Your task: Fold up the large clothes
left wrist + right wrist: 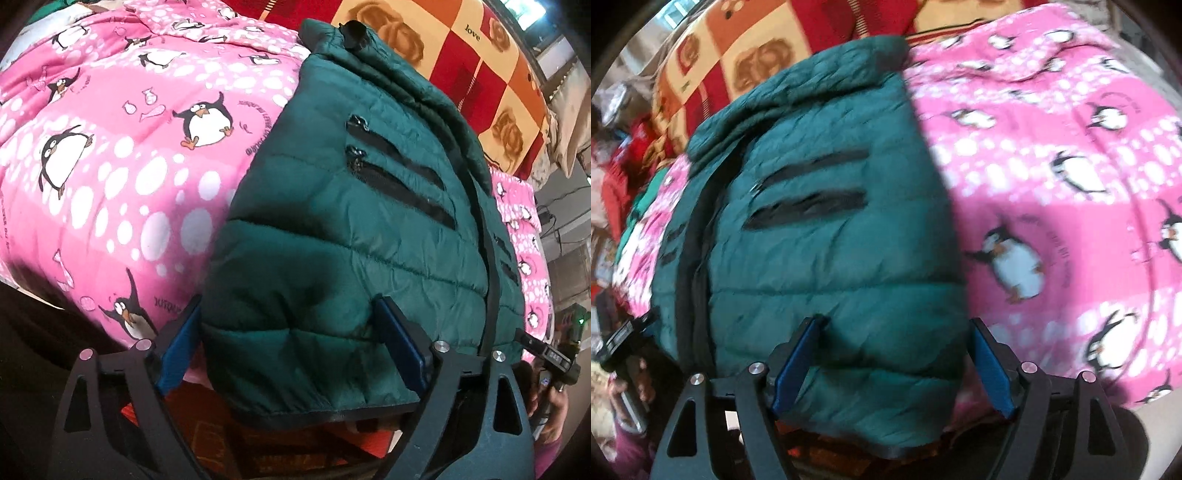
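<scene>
— Where did we find the green puffer jacket [332, 229]?

— It lay folded on the pink penguin quilt [110, 155], its hem bulging over the near edge of the bed, with a red and yellow blanket [476, 70] beyond the collar.

— And what did we see of our left gripper [291, 343]?

— Its blue pads [399, 343] stood spread wide, with the jacket's lower corner between them; we couldn't tell whether they pressed the fabric.

— And the right gripper [892, 365]?

— It was spread too, straddling the opposite hem corner. That view was blurred, so we couldn't tell about contact there either.
</scene>
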Demonstrator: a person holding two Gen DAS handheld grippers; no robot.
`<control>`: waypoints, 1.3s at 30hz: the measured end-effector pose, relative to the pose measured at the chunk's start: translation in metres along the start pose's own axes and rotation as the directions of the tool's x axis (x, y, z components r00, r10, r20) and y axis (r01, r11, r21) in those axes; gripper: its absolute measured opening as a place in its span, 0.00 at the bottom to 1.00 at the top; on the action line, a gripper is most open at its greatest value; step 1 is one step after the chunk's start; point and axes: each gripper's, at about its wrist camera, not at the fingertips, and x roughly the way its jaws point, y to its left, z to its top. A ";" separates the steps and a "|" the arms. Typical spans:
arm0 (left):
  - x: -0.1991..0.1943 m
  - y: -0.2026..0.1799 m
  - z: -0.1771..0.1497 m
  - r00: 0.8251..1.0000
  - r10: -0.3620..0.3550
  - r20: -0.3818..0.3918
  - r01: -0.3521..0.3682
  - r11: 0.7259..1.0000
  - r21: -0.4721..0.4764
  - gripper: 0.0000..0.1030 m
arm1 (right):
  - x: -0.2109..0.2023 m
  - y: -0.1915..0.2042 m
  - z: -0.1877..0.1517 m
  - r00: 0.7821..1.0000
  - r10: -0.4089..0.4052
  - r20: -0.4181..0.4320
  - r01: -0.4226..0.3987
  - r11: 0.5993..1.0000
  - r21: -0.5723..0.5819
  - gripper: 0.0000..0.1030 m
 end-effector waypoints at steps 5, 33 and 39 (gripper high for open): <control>0.002 -0.003 -0.004 1.000 0.018 0.011 -0.019 1.000 0.024 0.88 | 0.007 0.009 -0.006 1.000 0.005 -0.020 -0.005 0.999 -0.048 0.76; -0.007 -0.017 -0.010 0.993 0.093 0.073 -0.100 0.990 0.099 0.46 | 0.011 -0.003 -0.014 0.992 0.128 0.011 -0.127 0.990 -0.067 0.43; -0.006 -0.016 -0.012 0.993 0.082 0.080 -0.091 0.990 0.107 0.39 | 0.006 0.006 -0.016 0.991 0.126 0.040 -0.121 0.987 -0.106 0.34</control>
